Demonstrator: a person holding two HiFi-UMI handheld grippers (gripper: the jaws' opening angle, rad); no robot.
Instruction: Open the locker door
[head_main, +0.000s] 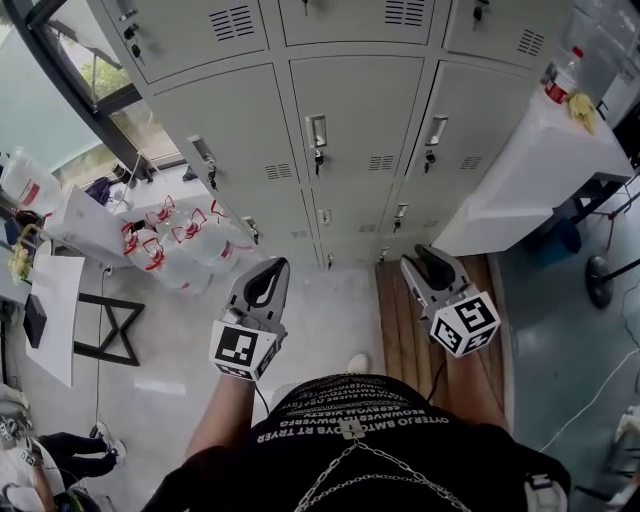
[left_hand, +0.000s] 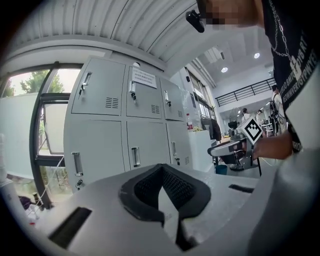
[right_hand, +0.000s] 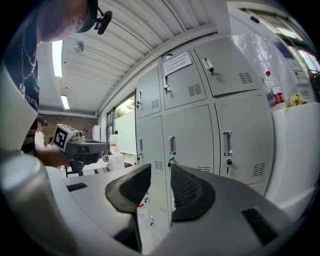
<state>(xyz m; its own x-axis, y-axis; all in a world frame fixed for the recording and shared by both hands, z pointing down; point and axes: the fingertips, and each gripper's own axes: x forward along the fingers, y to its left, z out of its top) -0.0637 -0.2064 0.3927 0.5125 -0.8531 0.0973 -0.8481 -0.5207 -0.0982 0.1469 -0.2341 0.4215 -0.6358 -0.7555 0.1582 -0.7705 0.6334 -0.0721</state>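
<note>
Locker door (head_main: 360, 100) shut, well beyond left tongs (head_main: 268, 275)

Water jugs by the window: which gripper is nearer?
Left. The left gripper is just right of the water jugs; the right gripper, closing on nothing, is farther right.

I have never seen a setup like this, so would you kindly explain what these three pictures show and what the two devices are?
A person holds a hand-held gripper in each hand. The head view looks down on the left gripper and right gripper, facing grey lockers with closed doors. The other two views come from cameras riding on each gripper. The left jaws are together. The right jaws stand apart and are closing. Neither holds anything. Water jugs sit on the floor.
</note>
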